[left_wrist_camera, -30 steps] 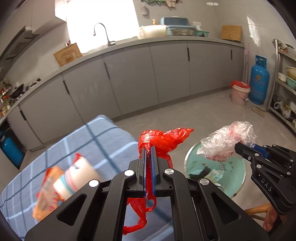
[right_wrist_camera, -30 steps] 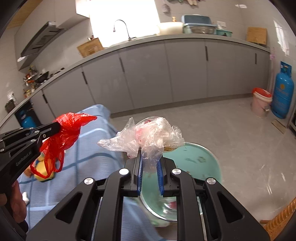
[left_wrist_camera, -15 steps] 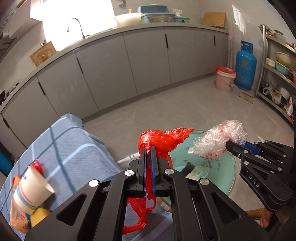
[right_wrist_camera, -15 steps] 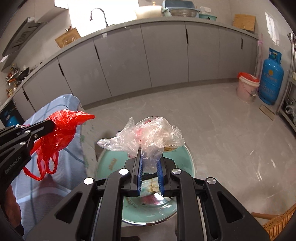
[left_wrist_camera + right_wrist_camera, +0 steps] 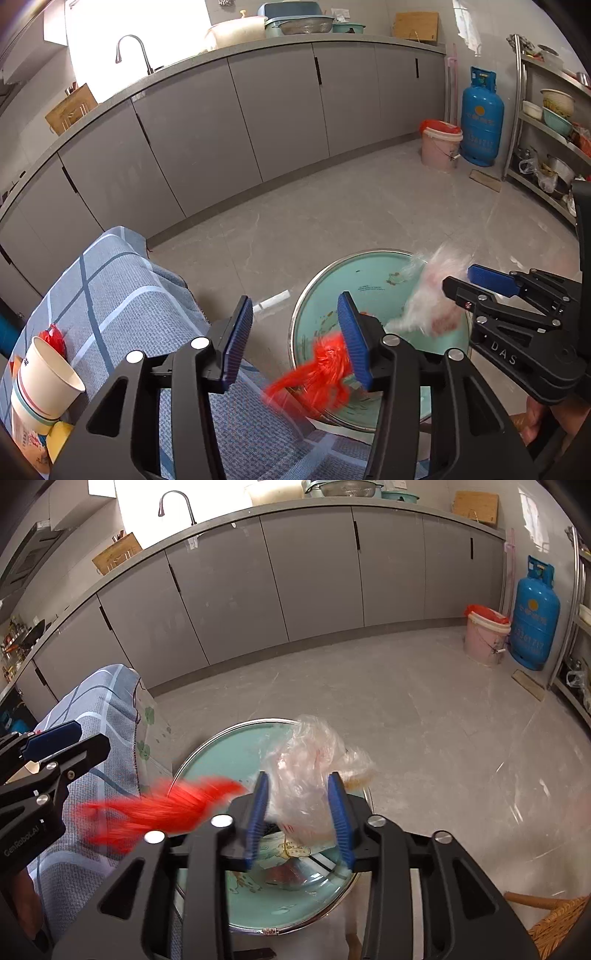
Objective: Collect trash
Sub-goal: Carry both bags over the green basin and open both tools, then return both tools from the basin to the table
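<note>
My left gripper [image 5: 295, 341] hangs over the edge of a teal basin [image 5: 369, 280], jaws opening with nothing between them. A red plastic bag [image 5: 321, 373] is a blur just below its right pad, falling free toward the basin. My right gripper [image 5: 298, 812] is also over the basin [image 5: 221, 768], its jaws opening. A crumpled clear plastic bag [image 5: 306, 775] sits loosely between its pads and blurs in the left wrist view [image 5: 432, 299]. The red bag [image 5: 166, 808] streaks past left of my right gripper. Each view shows the other gripper [image 5: 465, 282] [image 5: 79, 742] at its edge.
A table with a blue checked cloth [image 5: 129, 295] stands left of the basin, bearing a paper cup [image 5: 44, 373] and wrappers. A blue gas cylinder [image 5: 482, 118], a pink bucket [image 5: 441, 144] and a metal shelf rack [image 5: 546, 122] stand at the far right. A wicker stool [image 5: 554, 915] is close by.
Both grippers went from shut to open and came lower over the basin. The red bag has left the left jaws and is dropping. The clear bag has come loose in the right jaws.
</note>
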Demonstrator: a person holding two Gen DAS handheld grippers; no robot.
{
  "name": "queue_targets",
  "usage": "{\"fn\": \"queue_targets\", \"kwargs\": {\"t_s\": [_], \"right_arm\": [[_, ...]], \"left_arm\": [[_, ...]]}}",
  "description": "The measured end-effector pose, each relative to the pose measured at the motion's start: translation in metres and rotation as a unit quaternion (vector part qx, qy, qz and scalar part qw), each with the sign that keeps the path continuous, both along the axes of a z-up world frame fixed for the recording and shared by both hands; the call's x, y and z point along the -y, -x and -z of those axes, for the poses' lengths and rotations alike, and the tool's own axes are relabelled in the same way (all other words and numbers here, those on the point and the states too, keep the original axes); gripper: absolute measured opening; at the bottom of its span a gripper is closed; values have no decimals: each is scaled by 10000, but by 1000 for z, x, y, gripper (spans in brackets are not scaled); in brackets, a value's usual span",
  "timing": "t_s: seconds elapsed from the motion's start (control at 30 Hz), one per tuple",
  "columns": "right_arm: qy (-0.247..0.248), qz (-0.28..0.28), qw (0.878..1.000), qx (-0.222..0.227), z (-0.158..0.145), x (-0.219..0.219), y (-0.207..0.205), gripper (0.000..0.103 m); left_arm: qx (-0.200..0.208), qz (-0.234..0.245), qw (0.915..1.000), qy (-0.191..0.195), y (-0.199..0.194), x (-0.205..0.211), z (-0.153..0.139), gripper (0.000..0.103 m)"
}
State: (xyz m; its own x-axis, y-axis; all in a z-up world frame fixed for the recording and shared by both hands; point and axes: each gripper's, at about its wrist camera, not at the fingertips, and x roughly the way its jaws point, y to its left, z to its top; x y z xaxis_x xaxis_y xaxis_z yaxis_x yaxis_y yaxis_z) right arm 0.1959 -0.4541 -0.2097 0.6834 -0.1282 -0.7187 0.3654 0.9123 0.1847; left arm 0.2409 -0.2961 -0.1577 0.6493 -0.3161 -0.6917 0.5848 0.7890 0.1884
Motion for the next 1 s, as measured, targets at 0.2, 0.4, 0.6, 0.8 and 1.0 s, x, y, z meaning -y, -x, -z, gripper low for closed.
{"fn": "queue_targets", "kwargs": {"t_s": [0.2,0.4,0.6,0.8,1.0], "right_arm": [[-101,39,9999,23,1,1,7,47],[-130,35,9999,59,-4,-5,18,52],[-175,-25,9997,148,-12,-19,25,56],[-198,-170,9993,262,-25,-41,30,62],[-193,-343,9987,327,-35,-68,36,66]], "left_arm": [[87,-223,9997,1,-3,-11,-5,72],[259,-399,9989,-11,2,-24,-15,86],[364,-489,9981,-22,14,-40,-25,87],[399,-719,9966,10,21,-68,-34,88],[442,-953,9944,59,25,-97,-43,88]]}}
